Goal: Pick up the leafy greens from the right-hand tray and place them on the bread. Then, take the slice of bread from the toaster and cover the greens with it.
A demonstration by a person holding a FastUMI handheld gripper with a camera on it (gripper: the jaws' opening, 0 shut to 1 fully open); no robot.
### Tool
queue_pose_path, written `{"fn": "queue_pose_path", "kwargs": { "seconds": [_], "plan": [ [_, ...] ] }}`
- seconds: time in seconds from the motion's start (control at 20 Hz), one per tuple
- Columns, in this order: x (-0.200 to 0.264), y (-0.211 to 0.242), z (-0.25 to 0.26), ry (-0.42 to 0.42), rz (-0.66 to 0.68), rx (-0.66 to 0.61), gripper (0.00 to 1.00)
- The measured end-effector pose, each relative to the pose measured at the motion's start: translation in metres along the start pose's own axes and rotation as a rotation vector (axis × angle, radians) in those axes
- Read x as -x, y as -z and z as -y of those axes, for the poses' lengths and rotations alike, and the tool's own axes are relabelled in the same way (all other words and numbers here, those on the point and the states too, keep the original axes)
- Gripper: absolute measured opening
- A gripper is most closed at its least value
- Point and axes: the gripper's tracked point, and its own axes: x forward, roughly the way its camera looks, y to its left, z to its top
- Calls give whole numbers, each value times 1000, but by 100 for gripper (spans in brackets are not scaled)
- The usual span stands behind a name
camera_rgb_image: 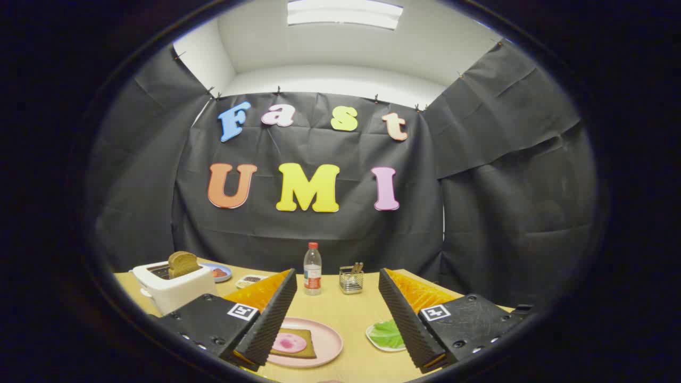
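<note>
Currently fingers [335, 319] are spread wide and empty above the bench [346, 311], with the greens [387, 334] on their small tray [372, 340] low, touching the right finger's inner edge in view, and the bread [292, 343] on its plate [330, 338] by the left finger, toaster [170, 287] beyond.

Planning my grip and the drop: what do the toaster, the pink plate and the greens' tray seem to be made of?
With the gripper open above the table:
Toaster: white, smooth, faintly glossy shell, probably plastic.
Pink plate: even colour and soft sheen, plastic or glazed ceramic; can't tell which.
Greens' tray: thin white rim, likely plastic or ceramic.
Leafy greens: look waxy, possibly fake.
</note>
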Motion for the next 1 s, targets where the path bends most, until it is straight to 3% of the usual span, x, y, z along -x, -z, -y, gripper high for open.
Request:
{"fn": "queue_pose_path", "kwargs": {
  "seconds": [1.0],
  "plan": [
    [15,-2,-17,-64,27,-8,95]
  ]
}}
